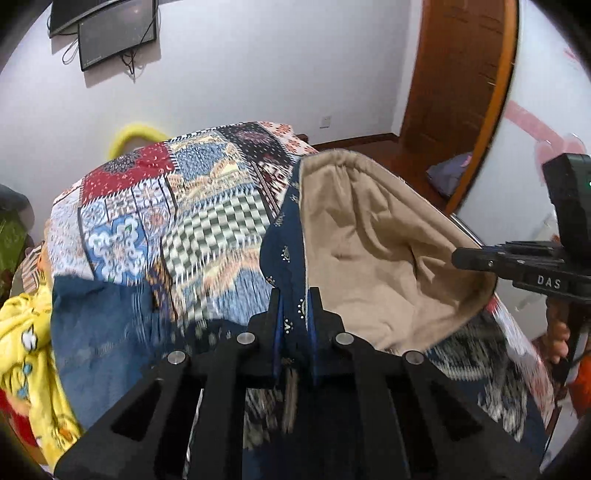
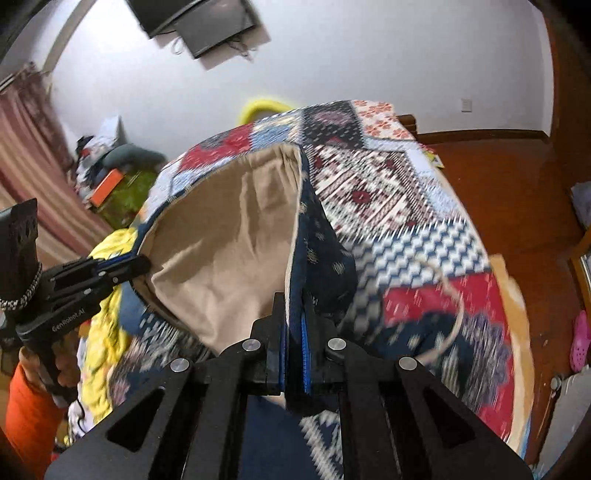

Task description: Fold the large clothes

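Observation:
A large patchwork garment [image 1: 207, 206] with a beige lining [image 1: 373, 243] is held up over the bed. My left gripper [image 1: 295, 306] is shut on its dark blue printed edge. My right gripper [image 2: 295, 310] is shut on the same blue edge at another spot; it also shows in the left wrist view [image 1: 458, 258] at the right, pinching the lining's edge. The left gripper shows in the right wrist view [image 2: 144, 264] at the left, shut on the hem. The beige lining [image 2: 229, 236] sags between the two grippers. The patchwork side [image 2: 399, 206] drapes away behind.
A yellow blanket [image 1: 29, 343] lies at the left. Two dark screens [image 1: 110, 29] hang on the white wall. A wooden door [image 1: 458, 74] and wooden floor [image 2: 517, 184] are at the right. Curtains [image 2: 33, 147] and clutter are at the far left.

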A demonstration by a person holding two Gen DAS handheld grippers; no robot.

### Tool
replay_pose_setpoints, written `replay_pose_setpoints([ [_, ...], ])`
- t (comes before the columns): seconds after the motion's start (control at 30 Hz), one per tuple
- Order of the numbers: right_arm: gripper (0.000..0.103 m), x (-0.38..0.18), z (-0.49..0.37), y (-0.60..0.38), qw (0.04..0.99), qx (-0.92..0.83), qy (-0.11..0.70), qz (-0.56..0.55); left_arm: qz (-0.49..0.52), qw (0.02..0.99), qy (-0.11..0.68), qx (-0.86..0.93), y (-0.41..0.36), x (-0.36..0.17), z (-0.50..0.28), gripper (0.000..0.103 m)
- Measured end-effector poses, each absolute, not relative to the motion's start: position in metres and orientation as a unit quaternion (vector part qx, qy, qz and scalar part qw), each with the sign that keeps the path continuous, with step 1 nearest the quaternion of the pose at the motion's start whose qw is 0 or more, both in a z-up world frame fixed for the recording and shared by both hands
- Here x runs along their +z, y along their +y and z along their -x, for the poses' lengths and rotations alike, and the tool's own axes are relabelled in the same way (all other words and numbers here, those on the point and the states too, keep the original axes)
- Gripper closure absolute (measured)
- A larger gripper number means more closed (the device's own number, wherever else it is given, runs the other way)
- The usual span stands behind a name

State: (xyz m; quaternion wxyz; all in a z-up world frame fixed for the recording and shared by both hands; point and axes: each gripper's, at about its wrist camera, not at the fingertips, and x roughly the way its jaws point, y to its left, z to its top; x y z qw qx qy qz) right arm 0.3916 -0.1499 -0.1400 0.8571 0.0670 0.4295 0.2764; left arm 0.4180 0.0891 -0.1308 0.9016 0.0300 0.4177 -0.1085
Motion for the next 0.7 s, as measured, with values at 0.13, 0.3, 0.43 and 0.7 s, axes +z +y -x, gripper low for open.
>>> replay_pose_setpoints([
  [0.13,0.097,-0.155,-0.348,-0.151,0.855,0.279,0.434,-0.046,-0.041,0.895,0.432,-0.105,0.086,-0.151,-0.369,0.092],
  [0.3,0.097,-0.184,-0.308,-0.16,0.844,0.272,0.459,-0.045,-0.049,0.879,0.466,-0.091,0.084,-0.194,-0.33,0.092],
  [0.43,0.097,-0.201,-0.288,-0.165,0.839,0.262,0.475,-0.039,-0.037,0.862,0.499,-0.078,0.088,-0.226,-0.308,0.092],
  [0.7,0.095,-0.205,-0.257,-0.179,0.837,0.251,0.484,-0.045,-0.063,0.849,0.52,-0.065,0.09,-0.25,-0.266,0.092],
])
